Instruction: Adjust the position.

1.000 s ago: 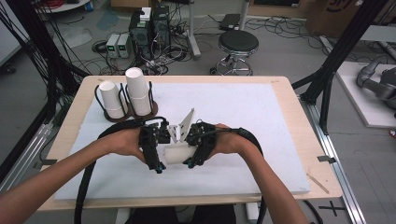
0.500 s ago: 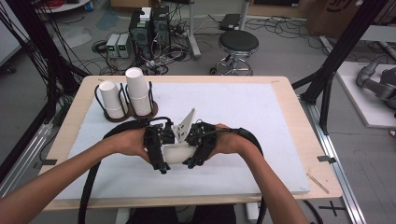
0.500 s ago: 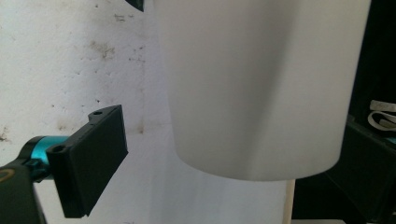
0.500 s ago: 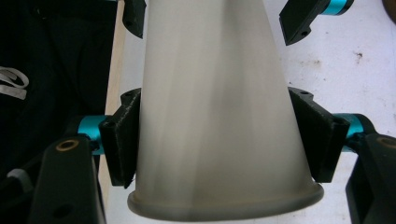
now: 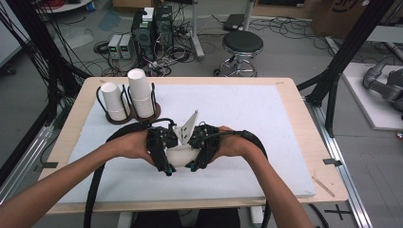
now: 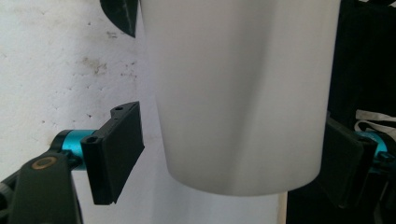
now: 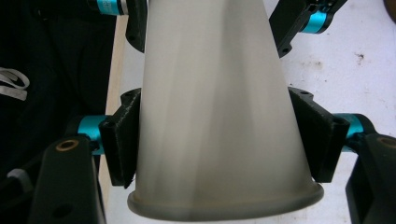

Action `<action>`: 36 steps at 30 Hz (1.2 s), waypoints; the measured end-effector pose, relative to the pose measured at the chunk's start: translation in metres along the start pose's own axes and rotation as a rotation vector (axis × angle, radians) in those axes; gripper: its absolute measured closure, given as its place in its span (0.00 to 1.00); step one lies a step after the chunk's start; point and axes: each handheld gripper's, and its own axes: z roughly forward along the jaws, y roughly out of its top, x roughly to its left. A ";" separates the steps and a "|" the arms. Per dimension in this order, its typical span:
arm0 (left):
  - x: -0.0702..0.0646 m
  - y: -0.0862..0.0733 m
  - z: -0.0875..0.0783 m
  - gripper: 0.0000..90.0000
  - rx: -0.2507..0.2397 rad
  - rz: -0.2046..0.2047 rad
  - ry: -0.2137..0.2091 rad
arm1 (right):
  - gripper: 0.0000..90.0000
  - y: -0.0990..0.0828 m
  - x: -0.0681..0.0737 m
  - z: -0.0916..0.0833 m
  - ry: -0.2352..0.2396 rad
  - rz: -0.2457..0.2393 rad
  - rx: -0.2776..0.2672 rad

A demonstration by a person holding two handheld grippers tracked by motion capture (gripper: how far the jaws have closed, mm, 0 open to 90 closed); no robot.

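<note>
Holding the paper cup [image 7: 219,116] firmly in the right gripper [image 7: 219,140], the person should finish closing the left gripper [image 6: 224,154], whose jaws have just been narrowing but remain off the base, squarely.

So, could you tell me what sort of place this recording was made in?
Most likely a lab or workshop: computer boxes and loose cables lie on the floor behind the table, with a stool nearby.

The table [image 5: 285,142] is seen from above and behind the person, facing forward and down. Each gripper view is taken very close along its jaws; the white cup [image 6: 238,93] is shared centre-frame by all three.
</note>
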 end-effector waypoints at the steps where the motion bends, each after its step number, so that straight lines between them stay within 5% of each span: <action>1: 0.000 0.000 0.000 0.22 -0.007 0.000 -0.006 | 0.31 0.000 0.000 0.000 -0.001 0.002 -0.001; 7: -0.002 -0.002 0.000 0.37 -0.059 -0.019 -0.026 | 0.31 0.000 0.000 0.000 -0.003 0.011 -0.005; 21: -0.003 -0.001 0.001 0.39 -0.039 -0.003 -0.007 | 0.29 -0.001 -0.001 0.000 0.003 0.007 -0.011; 36: -0.004 -0.002 0.002 0.39 -0.027 0.014 0.013 | 0.19 -0.004 -0.003 -0.002 0.016 0.013 -0.077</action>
